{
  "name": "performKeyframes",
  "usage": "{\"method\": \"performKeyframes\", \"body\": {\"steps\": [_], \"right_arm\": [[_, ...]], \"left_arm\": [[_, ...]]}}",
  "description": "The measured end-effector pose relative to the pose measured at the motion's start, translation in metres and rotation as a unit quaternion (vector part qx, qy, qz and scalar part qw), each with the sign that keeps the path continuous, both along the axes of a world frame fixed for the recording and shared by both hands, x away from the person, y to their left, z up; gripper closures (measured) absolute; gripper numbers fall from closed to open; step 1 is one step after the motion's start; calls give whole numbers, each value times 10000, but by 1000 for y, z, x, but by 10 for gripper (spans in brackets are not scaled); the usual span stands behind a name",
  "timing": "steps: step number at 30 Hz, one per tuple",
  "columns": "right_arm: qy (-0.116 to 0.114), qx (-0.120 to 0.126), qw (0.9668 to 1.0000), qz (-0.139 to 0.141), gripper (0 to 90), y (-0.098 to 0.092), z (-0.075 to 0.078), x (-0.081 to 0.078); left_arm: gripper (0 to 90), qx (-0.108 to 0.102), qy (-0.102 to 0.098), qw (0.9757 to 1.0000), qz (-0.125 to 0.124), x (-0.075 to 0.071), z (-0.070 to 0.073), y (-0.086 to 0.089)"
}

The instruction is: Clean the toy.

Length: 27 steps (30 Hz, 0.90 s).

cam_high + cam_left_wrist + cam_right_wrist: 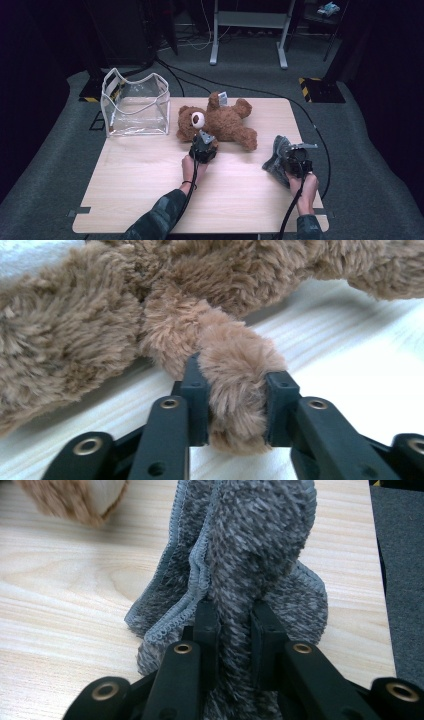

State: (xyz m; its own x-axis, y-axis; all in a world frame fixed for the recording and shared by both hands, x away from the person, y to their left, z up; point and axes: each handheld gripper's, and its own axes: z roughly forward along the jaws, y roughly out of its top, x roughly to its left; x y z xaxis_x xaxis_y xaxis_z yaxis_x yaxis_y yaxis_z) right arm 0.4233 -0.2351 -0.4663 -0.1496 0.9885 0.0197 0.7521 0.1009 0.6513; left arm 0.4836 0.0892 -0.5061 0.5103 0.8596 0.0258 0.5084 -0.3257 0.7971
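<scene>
A light wooden table (150,200) with rounded corners stands on grey carpet (370,165). Behind it is a pale metal frame (248,30) on 2 legs, with black cables (190,80) running over the floor. Yellow and black striped tape (310,82) marks the floor at 2 spots. The edges of the room are dark.

Left hand-held gripper (235,410) and right hand-held gripper (235,635) both clamped tight.
</scene>
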Motion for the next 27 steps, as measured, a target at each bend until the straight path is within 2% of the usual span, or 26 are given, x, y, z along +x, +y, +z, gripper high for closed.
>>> {"method": "performKeyframes", "body": {"steps": [5,8,11,16,23,26,27], "right_arm": [[-18,33,10000,-61,771,-2,2,-3],[-36,22,10000,-54,771,-4,2,-4],[-48,34,10000,-48,771,-4,2,-4],[-106,19,9999,-39,771,-1,5,-3],[-62,22,10000,-34,771,-1,4,-3],[-56,68,9999,-58,771,1,3,-3],[-34,52,10000,-57,771,1,3,-3]], "left_arm": [[735,-65,-98,9997,-228,-6,-3,7],[742,-195,-140,9983,-527,-12,-4,17],[745,-100,-167,9978,-633,-16,-5,20],[744,-104,-159,9959,-888,-29,-6,24],[702,-132,-190,9956,-909,-36,-7,28],[645,-134,-202,9962,-832,-38,-4,28],[596,-124,-196,9965,-802,-39,-3,29]]}}
